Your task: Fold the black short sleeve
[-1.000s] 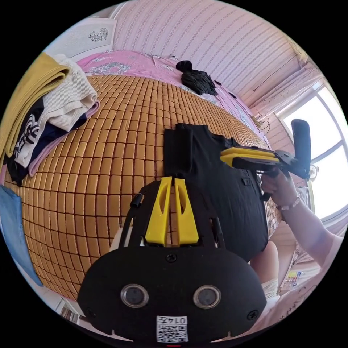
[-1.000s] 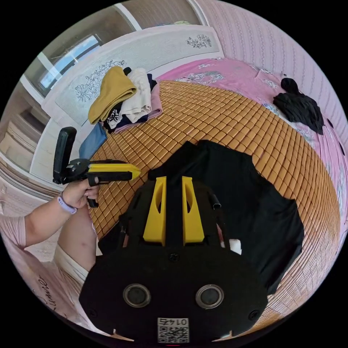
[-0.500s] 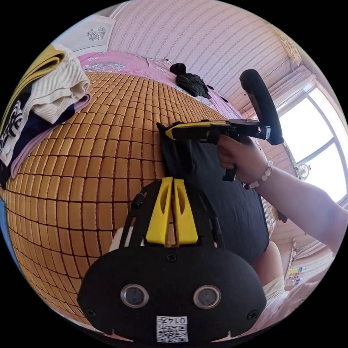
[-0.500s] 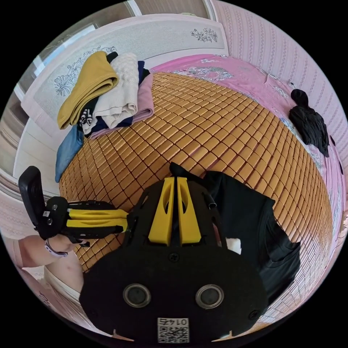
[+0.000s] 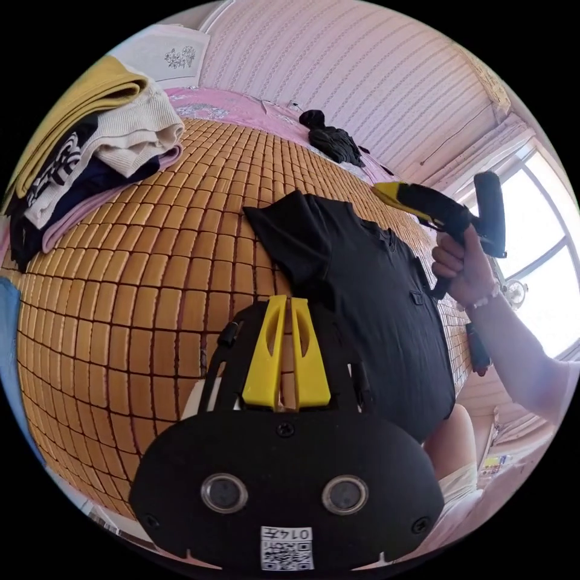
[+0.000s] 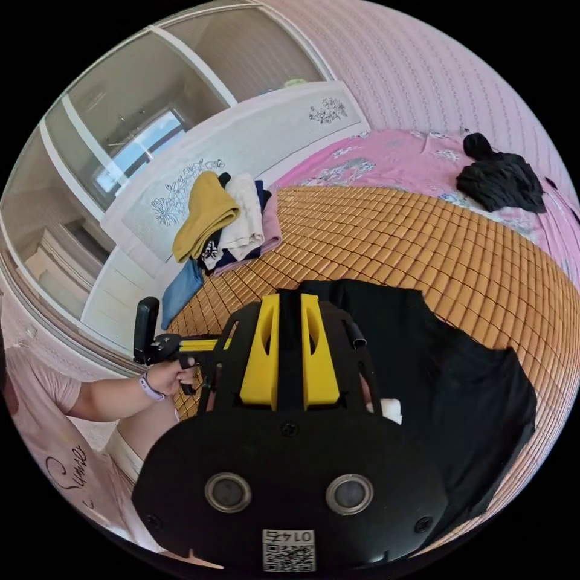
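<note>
Your black short sleeve shirt [image 5: 368, 290] lies flat on the brown bamboo mat of small square tiles [image 5: 151, 290], in the middle and right of the left gripper view. One sleeve sticks out toward the upper left of it.

Your left gripper [image 5: 289, 305], with its two yellow jaws, sits in the lower middle of that view. The jaws are almost together, with only a thin gap, and they hold nothing. The tips are over the edge of the shirt.

Your right gripper [image 5: 382, 189] shows at the upper right of the same view, held up in your hand [image 5: 462, 266] above the shirt. In the right gripper view its yellow jaws [image 6: 289, 302] stand apart with a dark gap between them, holding nothing.

A pile of folded clothes in yellow, cream, navy and pink [image 5: 90, 151] sits at the upper left. A crumpled black cloth [image 6: 498, 175] lies on the pink flowered bed sheet [image 6: 386, 154] at the upper right of the right gripper view.
</note>
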